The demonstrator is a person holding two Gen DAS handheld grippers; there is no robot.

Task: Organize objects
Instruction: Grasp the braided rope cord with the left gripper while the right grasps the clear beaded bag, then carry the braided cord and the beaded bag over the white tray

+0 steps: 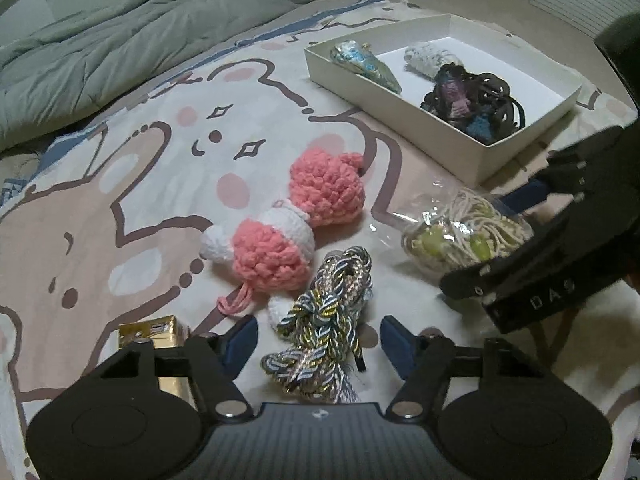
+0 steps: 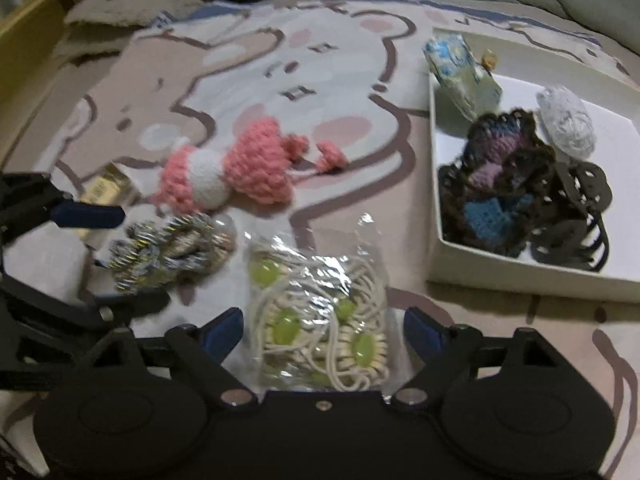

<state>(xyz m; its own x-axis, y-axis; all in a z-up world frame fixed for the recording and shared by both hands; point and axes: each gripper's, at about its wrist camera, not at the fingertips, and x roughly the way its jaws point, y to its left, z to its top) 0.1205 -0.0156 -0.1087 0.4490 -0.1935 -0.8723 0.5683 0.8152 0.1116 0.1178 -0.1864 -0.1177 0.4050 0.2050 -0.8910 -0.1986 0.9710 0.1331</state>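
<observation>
My left gripper point(image 1: 318, 338) is open, its fingers on either side of a braided gold and blue cord bundle point(image 1: 326, 320) on the bed. My right gripper point(image 2: 322, 330) is open around a clear bag of cream cord and green beads point(image 2: 324, 320); the bag also shows in the left wrist view point(image 1: 460, 236). A pink and white crochet toy point(image 1: 288, 220) lies between them, also in the right wrist view point(image 2: 232, 168). A white box point(image 1: 480, 160) at the right holds a blue foil packet point(image 1: 364, 64), a dark crochet piece point(image 2: 492, 184), a white ball point(image 2: 566, 122) and a black hair claw point(image 2: 576, 224).
A gold box point(image 1: 160, 332) lies left of my left gripper. A green quilt point(image 1: 120, 20) is bunched at the back of the cartoon-print bedsheet point(image 1: 120, 200). A wooden edge point(image 2: 36, 12) runs along the far left in the right wrist view.
</observation>
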